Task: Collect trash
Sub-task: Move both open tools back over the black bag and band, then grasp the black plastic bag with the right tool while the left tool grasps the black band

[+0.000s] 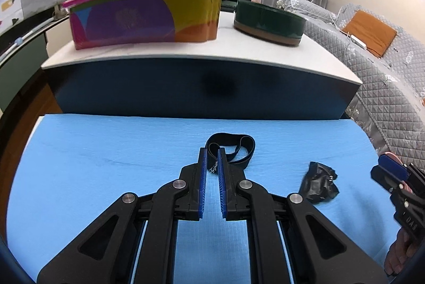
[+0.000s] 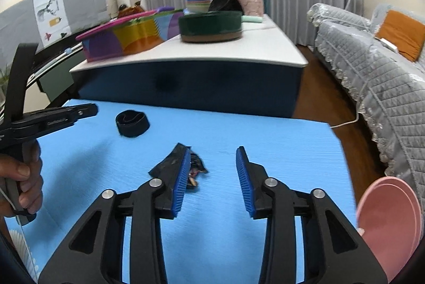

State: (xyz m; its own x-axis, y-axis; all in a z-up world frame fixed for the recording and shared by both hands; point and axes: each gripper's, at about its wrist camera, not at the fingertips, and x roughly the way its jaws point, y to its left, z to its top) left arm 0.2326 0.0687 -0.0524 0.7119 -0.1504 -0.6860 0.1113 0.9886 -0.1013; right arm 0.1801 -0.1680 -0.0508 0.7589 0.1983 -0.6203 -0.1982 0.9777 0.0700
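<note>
A black elastic band (image 1: 233, 148) lies coiled on the blue mat (image 1: 106, 164). My left gripper (image 1: 211, 153) has its jaws nearly shut around the band's near edge, with a narrow gap showing. A crumpled black wrapper (image 1: 318, 185) lies to the right of it. In the right wrist view my right gripper (image 2: 213, 153) is open, and the wrapper (image 2: 195, 169) lies beside the inner face of its left finger, partly hidden. The band (image 2: 132, 123) lies further left, with the left gripper (image 2: 90, 109) beside it.
A white-topped low table (image 1: 199, 50) stands behind the mat with a multicoloured box (image 1: 143, 18) and a dark green round tin (image 1: 268, 20). A grey quilted sofa (image 2: 372, 76) is on the right. Pink plates (image 2: 387, 220) sit at the mat's right edge.
</note>
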